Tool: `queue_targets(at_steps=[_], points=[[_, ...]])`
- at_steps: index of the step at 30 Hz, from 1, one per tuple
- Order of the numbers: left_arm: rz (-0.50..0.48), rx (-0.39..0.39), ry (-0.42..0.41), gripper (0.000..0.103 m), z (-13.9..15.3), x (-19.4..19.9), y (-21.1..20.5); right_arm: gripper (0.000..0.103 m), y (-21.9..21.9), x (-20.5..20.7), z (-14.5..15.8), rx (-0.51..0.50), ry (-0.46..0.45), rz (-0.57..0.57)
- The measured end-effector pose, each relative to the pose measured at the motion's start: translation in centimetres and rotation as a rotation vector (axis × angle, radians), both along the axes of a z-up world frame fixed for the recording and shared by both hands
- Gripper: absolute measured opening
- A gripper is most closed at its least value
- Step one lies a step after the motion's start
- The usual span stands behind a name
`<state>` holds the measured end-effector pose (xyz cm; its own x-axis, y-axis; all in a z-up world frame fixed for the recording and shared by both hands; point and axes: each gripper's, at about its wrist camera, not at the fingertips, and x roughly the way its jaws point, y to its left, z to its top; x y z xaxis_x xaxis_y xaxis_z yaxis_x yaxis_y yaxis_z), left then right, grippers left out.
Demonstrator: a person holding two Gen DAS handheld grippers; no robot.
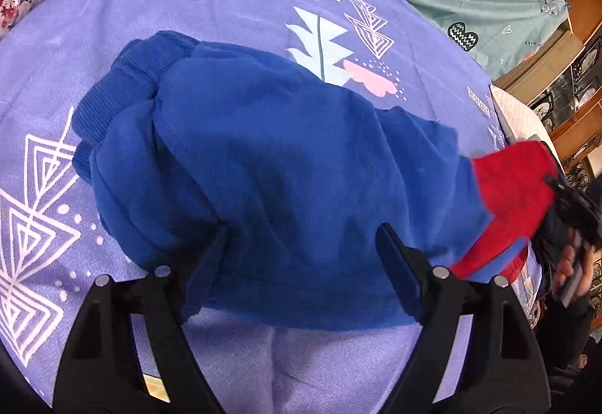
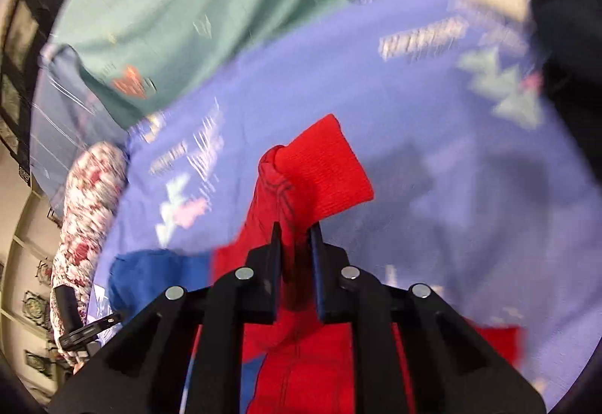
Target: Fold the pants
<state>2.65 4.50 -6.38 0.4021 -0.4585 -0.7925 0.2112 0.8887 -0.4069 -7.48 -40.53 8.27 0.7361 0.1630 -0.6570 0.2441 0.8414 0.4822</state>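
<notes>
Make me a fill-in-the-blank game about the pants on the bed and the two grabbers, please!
1. The big part of the pants is ____ in colour.
2. The right gripper is pinching the ____ part of the pants.
3. The left gripper has its jaws ____ over the blue cloth.
4. The pants lie on a ____ bedsheet with white patterns.

Missing words: blue; red; open; purple
</notes>
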Motion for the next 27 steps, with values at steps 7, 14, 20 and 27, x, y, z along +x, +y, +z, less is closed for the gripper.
queue_targets(at_steps=[7, 14, 20, 27], points=[[-0.023, 0.034, -0.021, 0.084, -0.2, -0.3, -0.7, 0.014, 1.4, -9.0, -4.6, -0.053, 0.158, -0.062], [-0.025, 0.062, -0.021, 0.084, -0.2, -0.8, -1.1, 0.024, 0.1, -11.2, -8.4, 0.031, 0.141, -0.115], [-0.013, 0.061, -0.021, 0.084, -0.3, -0.9, -1.1, 0.045, -1.7, -10.8, -5.7, -0.058, 0.1, -0.174], [-0.009, 0.064, -0.02, 0.086, -0.1, -0.8, -1.2, 0.009, -2.1, -8.4, -5.7, -0.085, 0.154, -0.09]])
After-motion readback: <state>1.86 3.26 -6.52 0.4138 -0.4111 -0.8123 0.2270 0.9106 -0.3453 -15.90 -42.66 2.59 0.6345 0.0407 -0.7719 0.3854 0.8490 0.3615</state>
